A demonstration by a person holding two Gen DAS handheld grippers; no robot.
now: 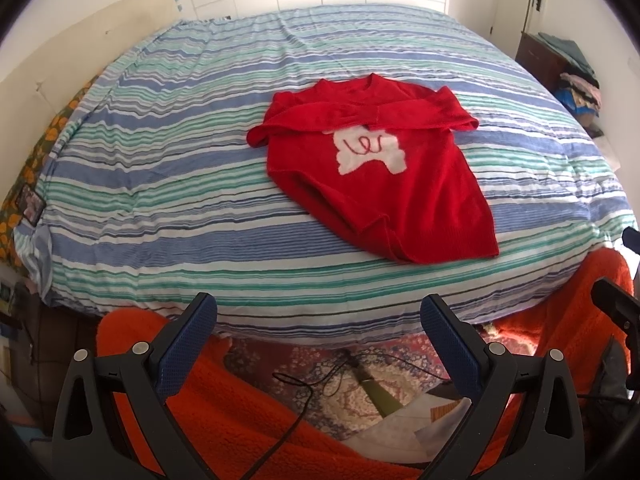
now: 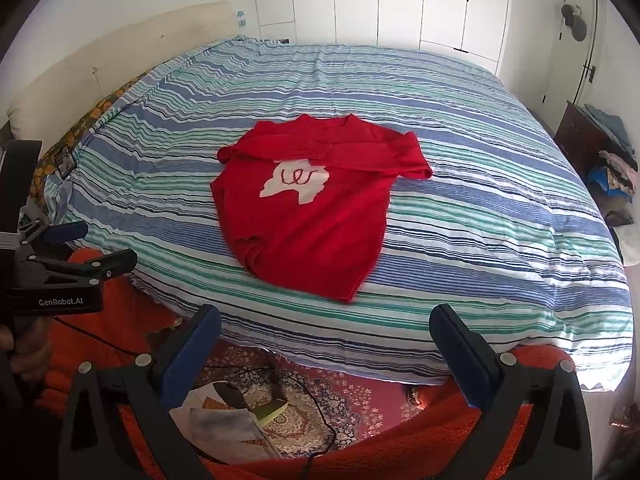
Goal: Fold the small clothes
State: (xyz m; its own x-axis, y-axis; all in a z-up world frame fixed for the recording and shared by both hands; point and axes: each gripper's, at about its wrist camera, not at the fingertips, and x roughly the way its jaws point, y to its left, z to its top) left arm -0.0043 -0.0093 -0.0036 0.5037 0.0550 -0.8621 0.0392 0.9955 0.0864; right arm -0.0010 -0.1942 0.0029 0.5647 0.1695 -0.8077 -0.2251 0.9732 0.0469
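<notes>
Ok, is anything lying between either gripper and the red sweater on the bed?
Nothing visible. The red sweater lies alone on the striped bedspread; only bare bedspread separates it from the open left gripper and the open right gripper.

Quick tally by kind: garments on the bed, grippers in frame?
Red sweater on the striped bedspread: 1
Grippers, both open and empty, held back from the bed: 2 (left gripper, right gripper)
Total: 3
</notes>
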